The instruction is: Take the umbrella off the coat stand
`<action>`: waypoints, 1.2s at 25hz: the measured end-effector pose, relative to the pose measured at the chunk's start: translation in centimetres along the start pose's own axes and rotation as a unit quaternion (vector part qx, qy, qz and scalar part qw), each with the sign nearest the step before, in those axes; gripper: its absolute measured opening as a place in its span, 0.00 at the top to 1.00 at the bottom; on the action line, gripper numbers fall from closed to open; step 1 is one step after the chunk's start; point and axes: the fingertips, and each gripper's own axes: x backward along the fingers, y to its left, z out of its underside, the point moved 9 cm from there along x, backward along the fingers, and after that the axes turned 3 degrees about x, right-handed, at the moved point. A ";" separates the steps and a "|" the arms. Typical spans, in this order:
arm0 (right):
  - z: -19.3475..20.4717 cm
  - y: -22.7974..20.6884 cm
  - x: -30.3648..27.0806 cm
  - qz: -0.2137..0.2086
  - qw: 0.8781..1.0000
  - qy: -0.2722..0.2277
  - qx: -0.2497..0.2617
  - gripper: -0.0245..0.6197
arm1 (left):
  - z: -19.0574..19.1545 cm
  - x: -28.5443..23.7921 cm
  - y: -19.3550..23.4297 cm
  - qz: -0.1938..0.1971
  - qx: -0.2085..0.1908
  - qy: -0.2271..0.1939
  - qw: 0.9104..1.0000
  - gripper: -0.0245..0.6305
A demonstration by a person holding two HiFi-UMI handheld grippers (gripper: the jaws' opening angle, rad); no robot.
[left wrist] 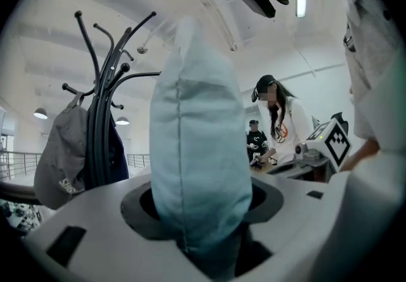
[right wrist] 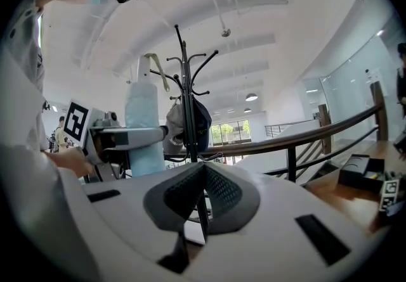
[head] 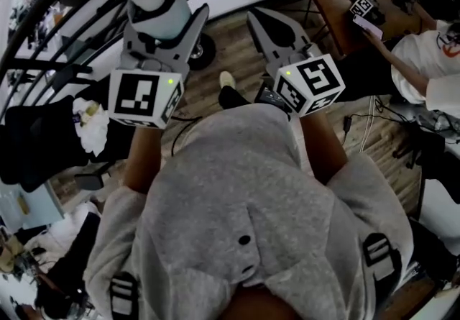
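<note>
Your left gripper (left wrist: 203, 208) had its jaws closed on the folded umbrella in a pale blue fabric sleeve (left wrist: 196, 128). The pads pressed into the cloth on either side, and the bundle stood upright through the grip. Your right gripper (right wrist: 202, 195) had its jaws shut against each other with nothing between them, pointing level toward the stand.

The right gripper view showed the grip at roughly the middle of the umbrella's length, which I judged a sound place. The umbrella looked light, with soft padded cloth over a stiffer core. It should take a firm squeeze without harm, but the sleeve could creep over what lies inside it. A pale strap (right wrist: 152, 62) stood up from its top end, close to the hooks, and I couldn't tell whether it hung clear of them. That loop seemed the likeliest part to snag.

The umbrella was just beside the black metal coat stand with curved hooks (right wrist: 185, 103), on its left in that view and not touching the pole. A grey cap (left wrist: 60, 154) and a dark garment (left wrist: 118, 154) hung on the stand. A dark curved handrail (right wrist: 304, 138) ran behind it.
</note>
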 end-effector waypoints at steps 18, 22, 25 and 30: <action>2.6 4.7 3.9 -0.026 0.998 0.061 0.009 0.95 | 6.5 11.6 -4.2 -0.072 0.057 0.040 0.995 0.56; 3.5 6.2 4.4 -0.030 0.996 0.079 0.009 0.95 | 7.3 14.0 -4.4 -0.094 0.073 0.038 0.992 0.56; 4.4 6.9 5.1 -0.032 0.995 0.093 0.003 0.95 | 8.0 15.7 -4.9 -0.104 0.081 0.051 0.990 0.56; 5.3 6.6 5.5 -0.044 0.993 0.107 -0.001 0.95 | 7.8 16.3 -5.7 -0.117 0.081 0.050 0.989 0.56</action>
